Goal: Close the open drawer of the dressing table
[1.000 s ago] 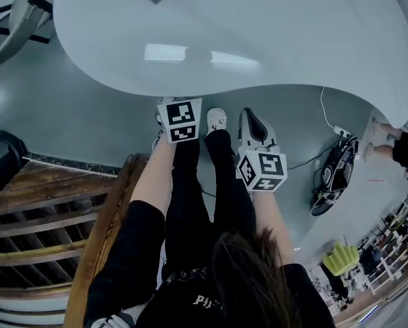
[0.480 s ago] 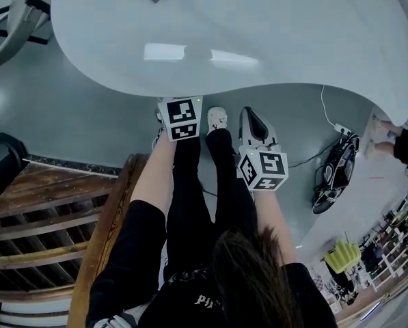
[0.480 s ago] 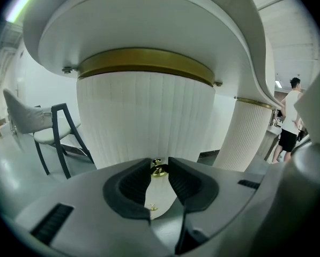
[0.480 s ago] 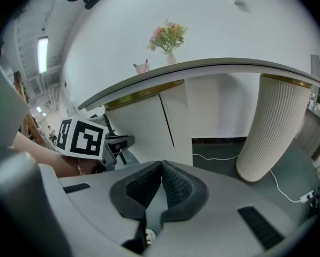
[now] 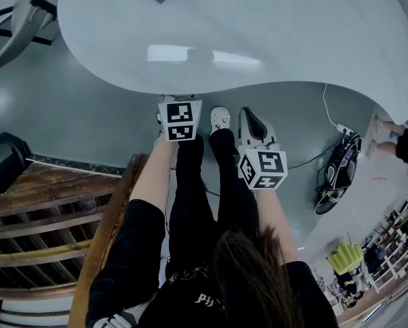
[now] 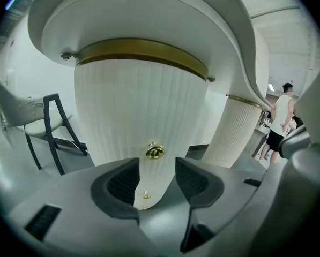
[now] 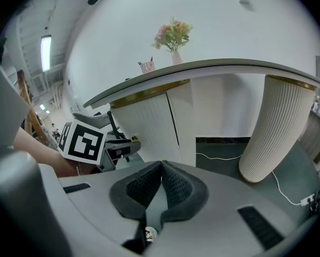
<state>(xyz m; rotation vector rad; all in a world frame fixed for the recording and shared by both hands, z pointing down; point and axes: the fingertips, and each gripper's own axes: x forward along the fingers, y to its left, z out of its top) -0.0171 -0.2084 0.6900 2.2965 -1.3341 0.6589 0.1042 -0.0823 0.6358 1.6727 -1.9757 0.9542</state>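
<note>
The dressing table's white top (image 5: 258,39) fills the upper head view. Below it stands a ribbed white drawer front (image 6: 138,111) with a gold band and a gold knob (image 6: 155,152). My left gripper (image 6: 157,167) points at that knob. Its jaws have just been opening and now stand open; the knob sits just beyond the tips, untouched by the pads (image 6: 122,183). In the head view only its marker cube (image 5: 180,120) shows at the table's edge. My right gripper (image 7: 161,167) hangs to the right of it, shut on nothing, its body (image 5: 253,125) above the floor.
A ribbed white column leg (image 7: 272,127) stands right of the drawer unit. A chair (image 6: 36,116) is at the left. A wooden stair rail (image 5: 53,210) lies beside the person. A cable, power strip (image 5: 339,130) and black device (image 5: 333,176) lie on the floor right.
In the head view both marker cubes keep their places. The left jaws are hidden under the table top there.
</note>
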